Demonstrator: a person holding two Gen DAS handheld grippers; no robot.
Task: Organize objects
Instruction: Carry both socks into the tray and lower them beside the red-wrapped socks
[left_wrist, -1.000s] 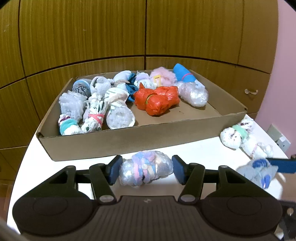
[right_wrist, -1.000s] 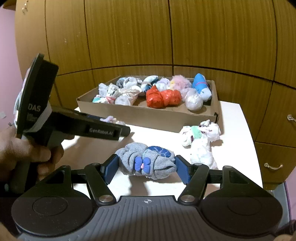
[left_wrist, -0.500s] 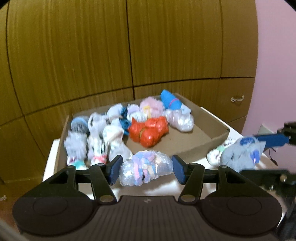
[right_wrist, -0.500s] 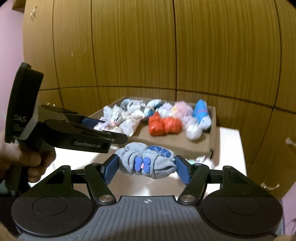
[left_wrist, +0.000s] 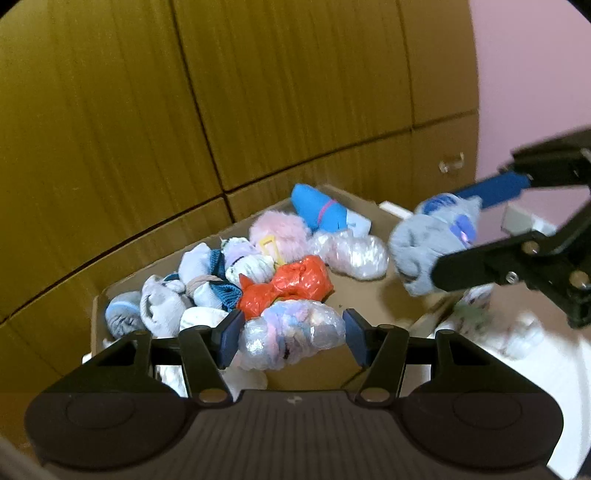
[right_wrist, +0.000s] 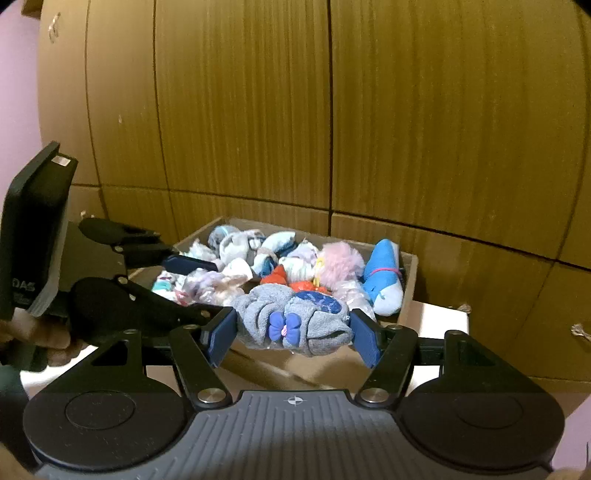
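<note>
My left gripper (left_wrist: 291, 336) is shut on a plastic-wrapped pastel sock bundle (left_wrist: 291, 338), held in the air over the near edge of the cardboard box (left_wrist: 380, 295). My right gripper (right_wrist: 291, 334) is shut on a grey rolled sock with a blue bow (right_wrist: 291, 323), also lifted above the box's near wall (right_wrist: 295, 369). In the left wrist view that grey sock (left_wrist: 432, 243) and the right gripper (left_wrist: 461, 236) hang over the box's right side. The box holds several sock bundles, among them an orange one (left_wrist: 291, 284), a pink fluffy one (left_wrist: 280, 230) and a blue one (left_wrist: 319, 212).
Wooden cabinet doors (right_wrist: 406, 129) rise close behind the box. On the white table (left_wrist: 535, 365) to the right of the box lie white sock bundles (left_wrist: 517, 332), blurred. A hand (right_wrist: 40, 336) grips the left tool at the left of the right wrist view.
Both grippers have risen and moved forward from the table to over the box, each keeping its bundle. The left gripper has rolled, so the box looks tilted.
</note>
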